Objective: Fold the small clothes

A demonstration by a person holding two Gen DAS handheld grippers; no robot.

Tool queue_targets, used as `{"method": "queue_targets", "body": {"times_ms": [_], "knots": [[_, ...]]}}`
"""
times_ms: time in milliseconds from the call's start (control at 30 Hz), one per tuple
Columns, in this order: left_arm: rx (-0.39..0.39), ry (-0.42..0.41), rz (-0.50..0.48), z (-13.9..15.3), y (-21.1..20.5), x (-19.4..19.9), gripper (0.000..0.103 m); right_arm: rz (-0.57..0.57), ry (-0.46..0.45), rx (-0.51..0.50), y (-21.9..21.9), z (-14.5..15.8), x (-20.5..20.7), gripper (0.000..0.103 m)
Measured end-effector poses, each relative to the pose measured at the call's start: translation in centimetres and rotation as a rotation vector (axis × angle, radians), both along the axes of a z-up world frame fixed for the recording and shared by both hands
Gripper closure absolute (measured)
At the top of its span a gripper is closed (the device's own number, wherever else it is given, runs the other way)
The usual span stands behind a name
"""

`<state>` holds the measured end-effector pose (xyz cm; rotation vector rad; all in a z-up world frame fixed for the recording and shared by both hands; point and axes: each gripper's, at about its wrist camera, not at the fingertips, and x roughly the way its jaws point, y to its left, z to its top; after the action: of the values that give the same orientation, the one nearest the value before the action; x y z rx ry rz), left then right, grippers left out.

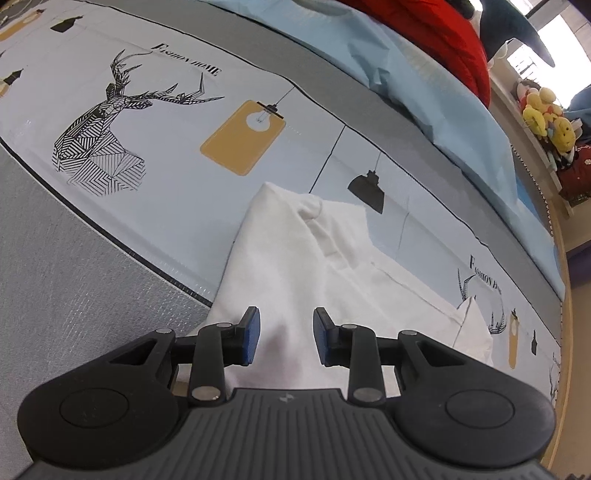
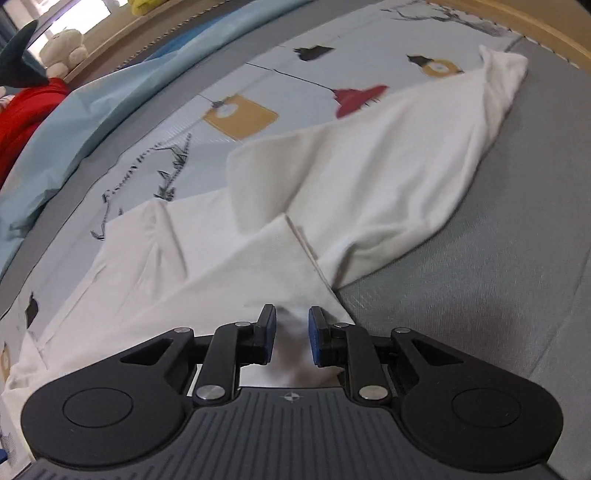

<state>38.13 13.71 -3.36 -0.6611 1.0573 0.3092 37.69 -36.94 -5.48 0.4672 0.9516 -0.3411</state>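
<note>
A small white garment lies partly folded on the printed bed sheet. My left gripper hovers low over the garment's near part, jaws open, with white cloth showing between the blue pads. In the right wrist view the same white garment stretches away to the upper right, with a folded flap and hem just ahead. My right gripper sits over the garment's near edge with jaws apart and cloth between the pads; whether either pad touches the cloth I cannot tell.
A light blue quilt and a red cloth lie at the far side of the bed. Plush toys sit on a shelf at right. Grey mattress fabric borders the sheet, and a wooden bed edge runs at far right.
</note>
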Motion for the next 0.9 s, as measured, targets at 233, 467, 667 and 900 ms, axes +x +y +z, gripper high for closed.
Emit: {"method": "queue_targets", "body": {"times_ms": [233, 467, 667, 900], "knots": [[0.002, 0.028, -0.009, -1.5, 0.3, -0.3, 0.069, -0.043, -0.062, 0.036, -1.1, 0.6, -0.6, 0.083], [-0.009, 0.096, -0.038, -3.7, -0.2, 0.0, 0.068, -0.039, -0.070, 0.026, -1.3, 0.4, 0.1, 0.083], [-0.030, 0.120, -0.081, -4.6, -1.6, 0.2, 0.067, -0.070, -0.089, 0.019, -2.5, 1.0, 0.3, 0.083], [-0.043, 0.070, -0.113, -3.6, -3.3, 0.6, 0.066, -0.174, -0.137, 0.014, -6.7, 2.2, 0.3, 0.083]]}}
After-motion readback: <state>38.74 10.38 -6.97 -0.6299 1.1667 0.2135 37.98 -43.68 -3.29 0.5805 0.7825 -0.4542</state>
